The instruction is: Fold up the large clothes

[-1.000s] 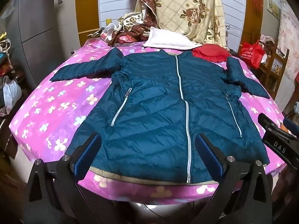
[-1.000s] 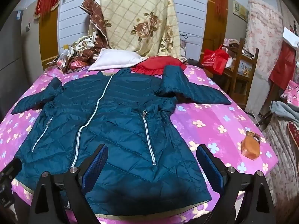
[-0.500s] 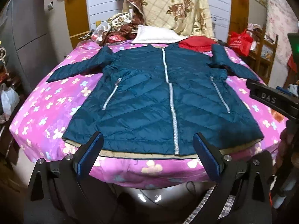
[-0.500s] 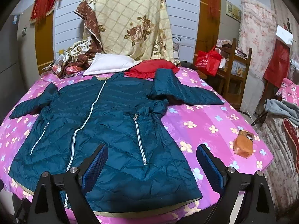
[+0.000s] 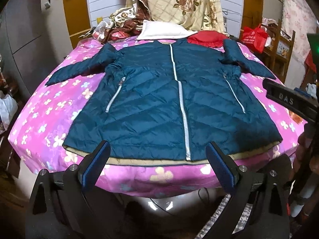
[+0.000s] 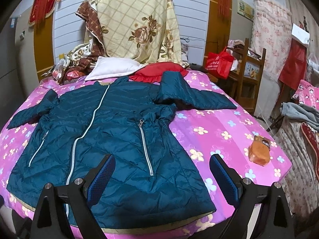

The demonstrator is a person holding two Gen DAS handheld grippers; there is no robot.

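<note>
A dark teal quilted jacket lies flat, front up and zipped, on a pink flowered bed. Both sleeves spread outward; the right sleeve angles toward the bed's right side. My left gripper is open and hangs just off the bed's near edge, below the jacket's hem. My right gripper is open above the jacket's lower right part, holding nothing. The right gripper's body shows at the right edge of the left wrist view.
A white pillow, a red cushion and piled floral bedding sit at the bed's head. An orange packet lies on the bed's right side. Wooden chair with a red bag stands right.
Both grippers have pulled back from the bed, so the jacket sits farther away and the hem and bed edge now show in the left wrist view. The jacket has not moved.
</note>
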